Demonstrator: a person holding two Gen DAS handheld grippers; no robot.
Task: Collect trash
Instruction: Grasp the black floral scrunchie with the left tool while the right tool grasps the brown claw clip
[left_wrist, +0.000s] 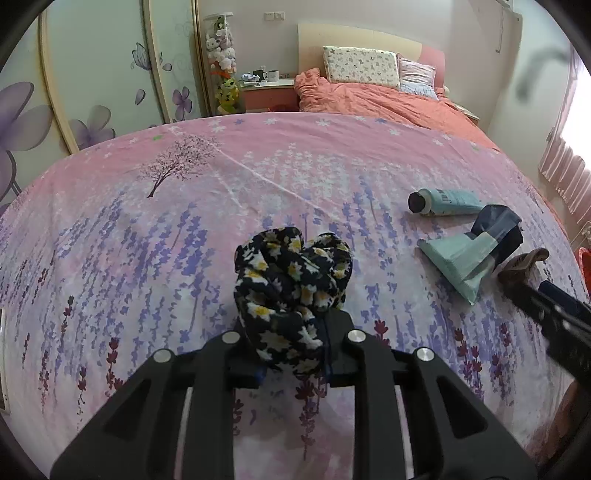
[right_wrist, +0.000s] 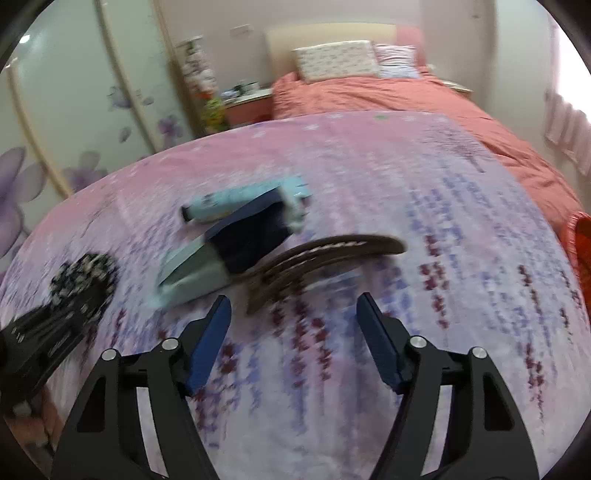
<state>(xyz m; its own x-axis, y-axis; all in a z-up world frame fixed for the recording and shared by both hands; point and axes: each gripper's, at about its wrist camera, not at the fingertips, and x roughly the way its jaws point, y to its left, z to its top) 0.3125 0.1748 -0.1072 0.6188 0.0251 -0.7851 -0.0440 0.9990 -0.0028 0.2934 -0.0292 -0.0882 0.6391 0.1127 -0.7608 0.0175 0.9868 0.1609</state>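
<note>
- The left gripper (left_wrist: 291, 354) is pinching a dark scrunchie (left_wrist: 291, 291) printed with white-and-yellow daisies, bunched upright between the pads, near the sheet's (left_wrist: 147, 258) front edge.
- The right gripper (right_wrist: 293, 325) is hanging with jaws apart, gripping nothing, just short of a brown curved comb (right_wrist: 325, 254).
- Beyond, a flattened teal tube (left_wrist: 458, 262) is lying, crimped end pointing toward the front edge.
- Farthest, a teal black-capped tube (left_wrist: 447, 202) is lying crosswise.

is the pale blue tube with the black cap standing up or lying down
Lying down: the pale blue tube with the black cap rests lengthwise on the floral bedsheet.
</note>
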